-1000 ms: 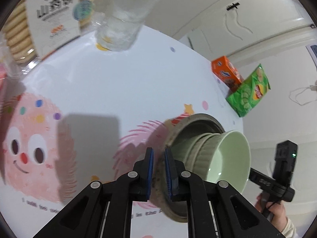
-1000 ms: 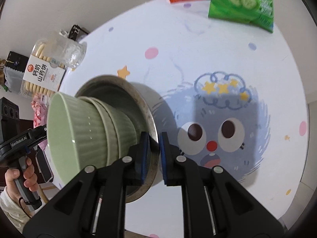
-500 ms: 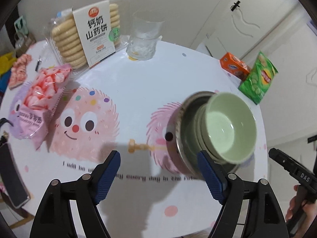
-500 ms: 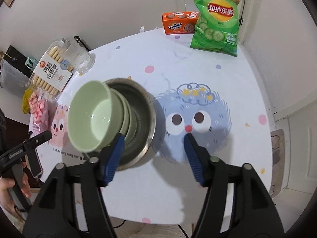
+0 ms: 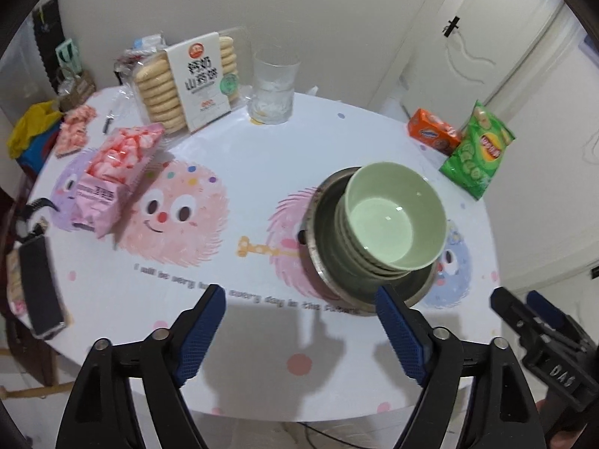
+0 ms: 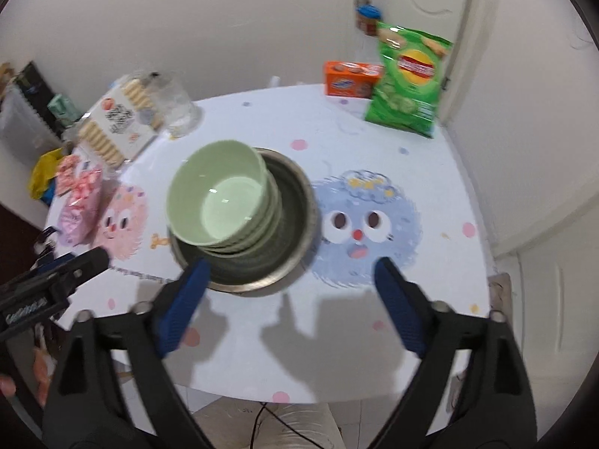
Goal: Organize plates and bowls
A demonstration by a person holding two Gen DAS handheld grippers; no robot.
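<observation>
A stack of pale green bowls (image 5: 393,220) (image 6: 221,202) sits nested inside a metal bowl (image 5: 325,262) (image 6: 295,202) on the round white table (image 5: 262,142) (image 6: 441,172). My left gripper (image 5: 299,318) hangs above the table's near edge, its jaws still opening, nothing between them; the stack lies just beyond its right finger. My right gripper (image 6: 290,295) is also raised and still opening, empty, with the stack in front of its left finger. Each gripper shows in the other's view: the right gripper (image 5: 531,318) at the right edge, the left gripper (image 6: 60,277) at the left edge.
At the back stand a biscuit box (image 5: 191,82), a glass (image 5: 273,89), an orange box (image 5: 430,131) and a green crisp bag (image 5: 475,153). A pink sweets bag (image 5: 112,179) and a black phone (image 5: 39,288) lie at the left. A closed door (image 6: 423,3) lies behind.
Both grippers let go of the metal bowl's rim, opened wide, and lifted up and back from the table. The stack stays on the table.
</observation>
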